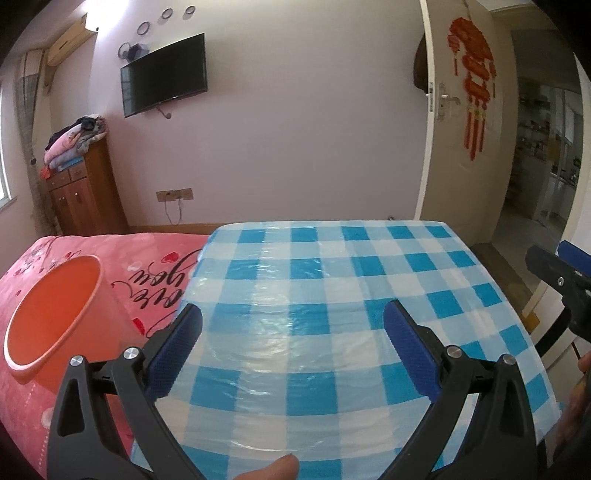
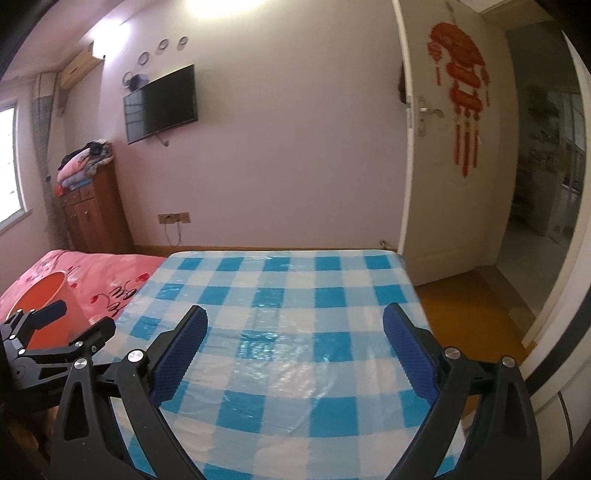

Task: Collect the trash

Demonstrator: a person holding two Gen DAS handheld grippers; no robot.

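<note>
Right tongs (image 2: 293, 325) agape over checkered table (image 2: 280, 280).

A bedroom with pale lilac walls (image 1: 295, 129). A dark flat television (image 1: 164, 74) hangs on the far wall, upper left of the frame, with small round ornaments (image 1: 166, 14) above it. An air conditioner (image 1: 70, 40) sits near the ceiling in the upper left corner. Below it stands a wooden cabinet (image 1: 85, 192) with folded bedding (image 1: 74, 142) piled on top. A window (image 2: 11, 162) brightens the left edge. A white door (image 1: 465, 122) stands open at right, carrying a red hanging decoration (image 1: 472, 74); a dimmer room lies beyond. In the lower frame, a bench under a blue and white checked cloth (image 1: 332, 295) sits beside a bed with a pink cover (image 1: 147, 266). The floor (image 2: 469, 310) is orange-brown.
</note>
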